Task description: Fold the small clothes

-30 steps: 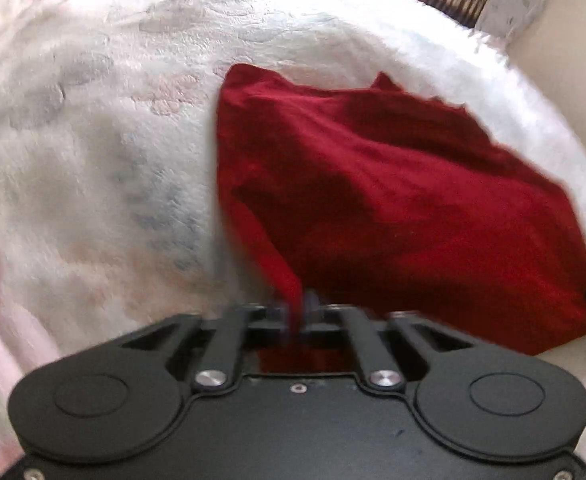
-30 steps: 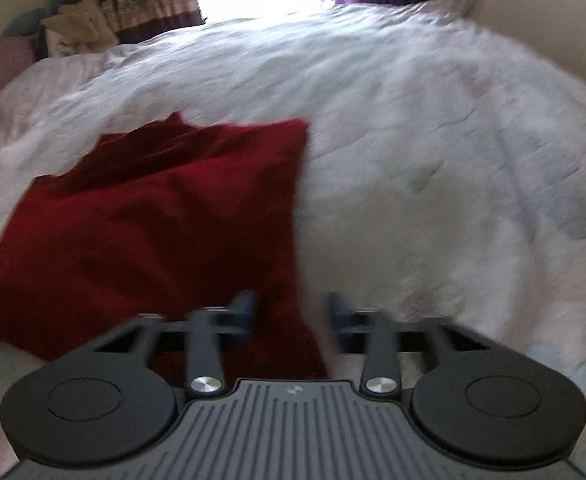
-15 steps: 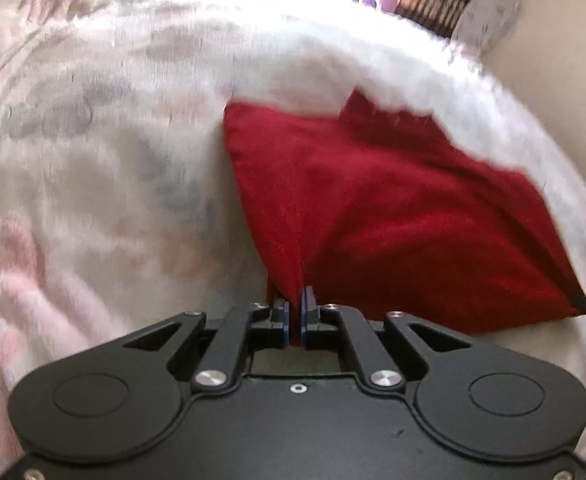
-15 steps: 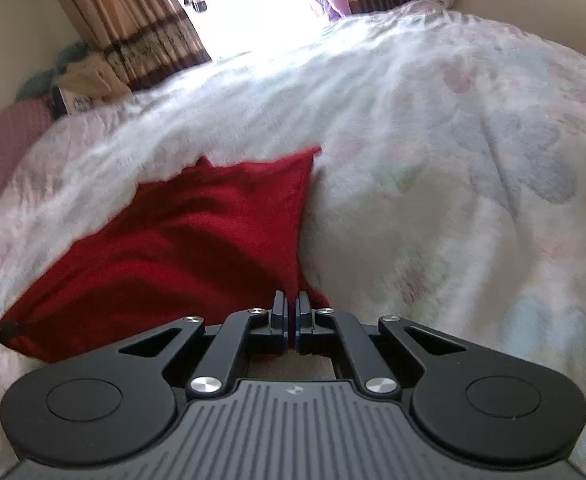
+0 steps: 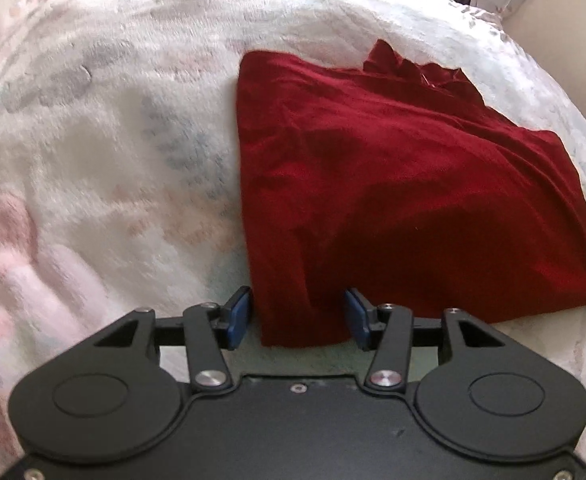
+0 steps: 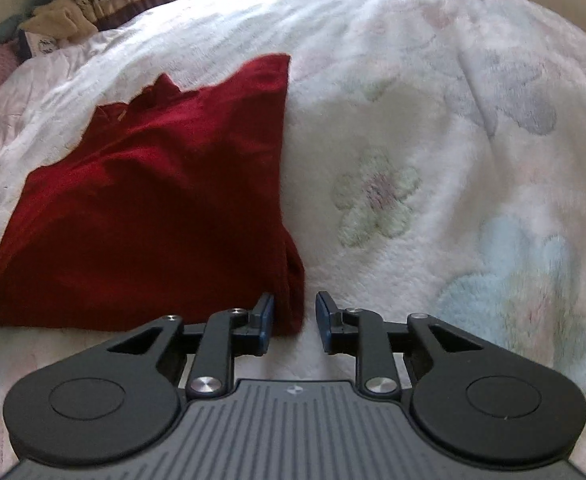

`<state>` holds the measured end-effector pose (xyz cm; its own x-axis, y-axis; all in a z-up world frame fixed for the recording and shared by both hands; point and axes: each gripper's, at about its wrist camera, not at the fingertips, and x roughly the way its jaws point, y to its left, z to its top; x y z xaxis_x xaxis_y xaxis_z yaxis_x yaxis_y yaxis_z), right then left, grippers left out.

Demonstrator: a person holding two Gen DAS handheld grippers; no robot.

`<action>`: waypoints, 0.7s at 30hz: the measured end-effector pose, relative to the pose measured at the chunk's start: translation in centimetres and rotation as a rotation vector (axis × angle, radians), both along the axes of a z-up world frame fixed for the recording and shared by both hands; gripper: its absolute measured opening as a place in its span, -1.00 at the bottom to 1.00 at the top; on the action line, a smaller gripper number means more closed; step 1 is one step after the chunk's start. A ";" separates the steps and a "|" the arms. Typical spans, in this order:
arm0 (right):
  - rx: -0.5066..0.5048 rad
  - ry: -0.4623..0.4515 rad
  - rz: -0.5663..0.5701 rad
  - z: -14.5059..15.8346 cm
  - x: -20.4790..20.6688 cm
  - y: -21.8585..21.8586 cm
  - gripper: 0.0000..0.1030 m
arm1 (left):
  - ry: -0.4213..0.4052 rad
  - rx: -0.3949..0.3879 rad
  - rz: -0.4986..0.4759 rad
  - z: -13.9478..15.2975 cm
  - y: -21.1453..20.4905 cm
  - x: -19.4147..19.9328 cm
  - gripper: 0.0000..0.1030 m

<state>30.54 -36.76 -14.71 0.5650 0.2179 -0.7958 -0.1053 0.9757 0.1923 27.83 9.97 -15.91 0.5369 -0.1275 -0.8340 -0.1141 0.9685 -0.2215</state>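
The red garment (image 5: 405,184) lay flat, stretching away from both wide-open, empty grippers, left gripper (image 5: 297,318) and right gripper (image 6: 293,318), each straddling a near corner.

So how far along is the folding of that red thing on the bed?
One fold looks done: the red garment lies flat on the floral blanket as a rough rectangle, doubled over. Nothing is held now: the left tongs and right tongs are both open, each with a near corner between its fingers. Probably left: another fold to make it smaller, since it is wide and a bit rumpled at the far edge.
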 end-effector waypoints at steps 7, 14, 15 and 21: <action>-0.065 -0.034 0.078 -0.6 0.3 2.1 -0.74 | 0.038 0.036 0.019 -0.1 -1.5 1.3 -0.88; -0.024 -0.050 0.038 -0.2 -0.3 1.2 -0.96 | -0.052 0.071 0.043 4.1 -2.2 -0.9 -0.90; -0.029 -0.066 0.040 0.4 -0.8 1.2 -0.96 | -0.075 0.063 0.044 5.1 -2.0 -1.5 -0.90; 0.025 -0.144 0.011 3.6 -4.4 0.2 -0.96 | -0.076 0.063 -0.003 9.8 -2.0 -5.7 -0.89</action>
